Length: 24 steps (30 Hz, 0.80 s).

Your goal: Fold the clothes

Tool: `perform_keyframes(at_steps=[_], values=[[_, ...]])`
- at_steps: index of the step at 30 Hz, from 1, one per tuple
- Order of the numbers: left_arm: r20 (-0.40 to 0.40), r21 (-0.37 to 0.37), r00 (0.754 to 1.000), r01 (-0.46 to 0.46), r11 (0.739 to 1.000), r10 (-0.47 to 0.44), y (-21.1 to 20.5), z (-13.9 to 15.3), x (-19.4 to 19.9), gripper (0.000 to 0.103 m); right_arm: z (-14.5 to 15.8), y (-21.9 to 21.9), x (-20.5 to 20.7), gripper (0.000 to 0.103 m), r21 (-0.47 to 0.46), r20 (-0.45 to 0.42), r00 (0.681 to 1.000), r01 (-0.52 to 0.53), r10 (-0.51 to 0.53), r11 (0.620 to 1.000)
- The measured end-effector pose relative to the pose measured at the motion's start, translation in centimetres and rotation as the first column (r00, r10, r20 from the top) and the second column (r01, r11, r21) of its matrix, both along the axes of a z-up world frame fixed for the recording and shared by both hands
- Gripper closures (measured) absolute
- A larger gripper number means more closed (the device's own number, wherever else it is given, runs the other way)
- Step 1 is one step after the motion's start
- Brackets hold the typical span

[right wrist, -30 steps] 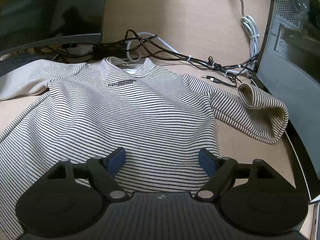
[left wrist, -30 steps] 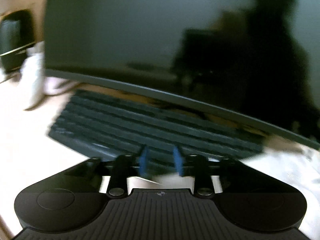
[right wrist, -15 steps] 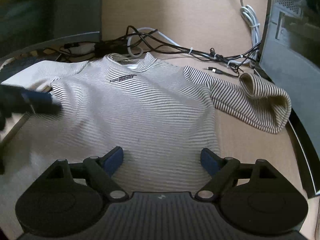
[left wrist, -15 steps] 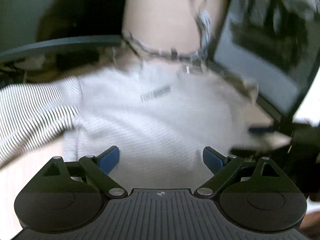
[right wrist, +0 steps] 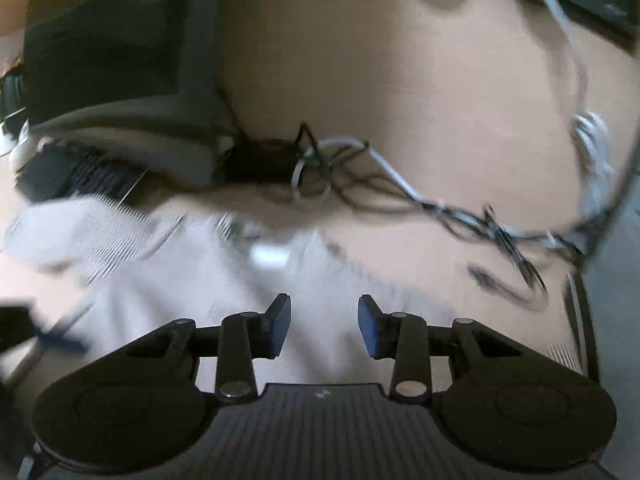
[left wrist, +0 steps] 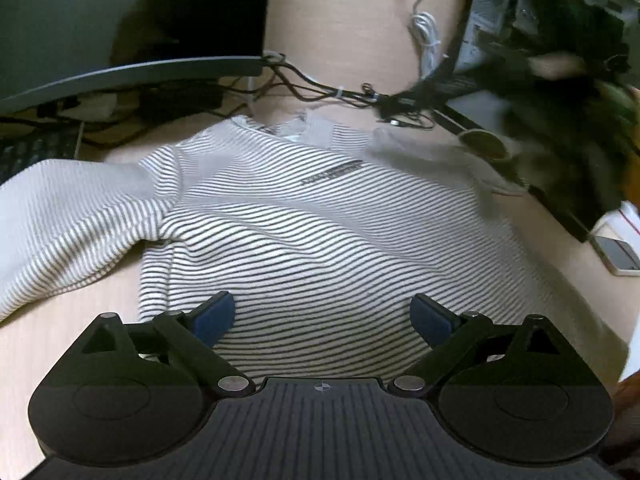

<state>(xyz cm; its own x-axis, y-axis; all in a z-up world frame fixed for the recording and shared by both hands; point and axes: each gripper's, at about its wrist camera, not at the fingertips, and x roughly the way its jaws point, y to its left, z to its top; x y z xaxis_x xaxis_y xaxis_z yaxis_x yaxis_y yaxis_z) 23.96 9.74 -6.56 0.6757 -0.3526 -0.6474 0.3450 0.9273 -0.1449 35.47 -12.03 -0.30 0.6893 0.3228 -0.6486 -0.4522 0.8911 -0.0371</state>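
Note:
A beige sweater with thin dark stripes [left wrist: 320, 232] lies face up on the wooden desk, collar away from me and left sleeve spread out to the left. My left gripper [left wrist: 322, 316] hovers over its lower body, jaws still opening and spread wide, nothing between them. The right wrist view is smeared by motion. In it my right gripper [right wrist: 323, 320] is above the sweater [right wrist: 192, 280] near the collar, its jaws closing with a gap left and no fabric visibly pinched. A dark blur at the top right of the left wrist view hides the right sleeve's end.
A monitor [left wrist: 120, 20] and a keyboard [left wrist: 32, 152] stand behind the sweater at the left. A tangle of cables [left wrist: 320, 88] runs along the desk behind the collar. A dark computer case [left wrist: 492, 40] borders the right side, with a small flat device [left wrist: 618, 254] beside it.
The left view swung from the monitor and keyboard to the sweater, and its jaws went from narrow to wide. My right gripper moved forward toward the collar and its jaws narrowed.

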Motion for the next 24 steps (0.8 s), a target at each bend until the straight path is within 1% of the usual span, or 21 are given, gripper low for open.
perform_keyframes(at_steps=[3,4,6,8,9,10,11,12,13,14,16,18,19,20,21,22,24], values=[[0.007,0.021,0.999,-0.045,0.999,0.045,0.0,0.0,-0.1,0.004,-2.2,1.3,5.0,0.059,0.013,-0.027,1.000,0.004,-0.004,1.000],[0.008,0.026,0.998,-0.066,0.997,0.066,0.1,0.0,-0.1,0.004,-3.2,1.7,6.3,0.058,0.000,-0.026,1.000,0.005,-0.005,1.000],[0.012,0.036,0.994,-0.108,0.993,0.108,0.2,0.0,-0.3,0.004,-4.7,2.0,7.7,0.055,0.004,-0.044,0.999,-0.007,0.007,1.000],[0.013,0.041,0.991,-0.137,0.990,0.136,0.2,0.0,-0.5,0.004,-6.2,2.3,9.1,0.055,0.008,-0.061,0.998,-0.018,0.018,1.000],[0.013,0.043,0.989,-0.148,0.988,0.148,0.3,0.0,-0.5,0.003,-6.2,2.3,9.1,0.073,0.022,-0.058,0.997,-0.042,0.043,0.999],[0.013,0.044,0.987,-0.160,0.986,0.160,0.3,0.0,-0.5,0.003,-6.2,2.4,9.2,0.084,0.037,-0.053,0.996,-0.065,0.067,0.997],[0.011,0.046,0.987,-0.163,0.986,0.162,0.3,0.0,-0.5,0.003,-5.8,2.7,8.8,0.091,0.014,-0.013,0.996,-0.092,0.092,0.996],[0.009,0.048,0.986,-0.165,0.985,0.165,0.3,0.0,-0.4,0.002,-5.0,3.0,8.0,0.092,-0.034,0.063,0.992,-0.109,0.110,0.994],[0.007,0.050,0.986,-0.168,0.985,0.168,0.2,0.0,-0.3,0.001,-4.2,3.3,7.2,0.095,-0.082,0.138,0.982,-0.121,0.132,0.989],[0.006,0.054,0.986,-0.167,0.984,0.167,0.2,0.0,-0.2,0.001,-3.6,3.2,7.1,0.103,-0.108,0.184,0.973,-0.122,0.141,0.987],[0.006,0.063,0.985,-0.170,0.984,0.170,0.1,-0.1,-0.2,0.001,-3.1,2.6,8.3,0.103,-0.161,0.220,0.971,-0.060,0.096,0.985],[0.007,0.063,0.985,-0.175,0.983,0.175,0.1,-0.1,-0.2,0.000,-3.2,1.0,10.2,0.103,-0.121,0.160,0.987,0.025,-0.006,0.992],[0.007,0.062,0.984,-0.179,0.982,0.179,0.2,-0.1,-0.2,0.000,-2.8,0.0,10.6,0.101,-0.051,0.118,0.992,0.055,-0.049,0.997],[0.008,0.061,0.983,-0.183,0.981,0.183,0.3,-0.1,-0.1,0.000,-2.4,-0.8,10.7,0.098,0.068,0.055,0.998,0.038,-0.042,0.997],[0.009,0.060,0.982,-0.187,0.981,0.186,0.3,-0.1,-0.1,0.000,-2.0,-1.6,10.7,0.098,0.187,-0.006,1.000,0.028,-0.028,0.982],[0.008,0.062,0.982,-0.188,0.980,0.187,0.3,-0.1,-0.1,0.000,-1.9,-2.0,10.6,0.096,0.309,-0.081,0.997,0.024,0.001,0.951],[0.008,0.071,0.983,-0.186,0.980,0.186,0.2,-0.1,-0.1,0.000,-2.6,-1.4,10.1,0.080,0.456,-0.202,0.976,0.026,0.075,0.890]])
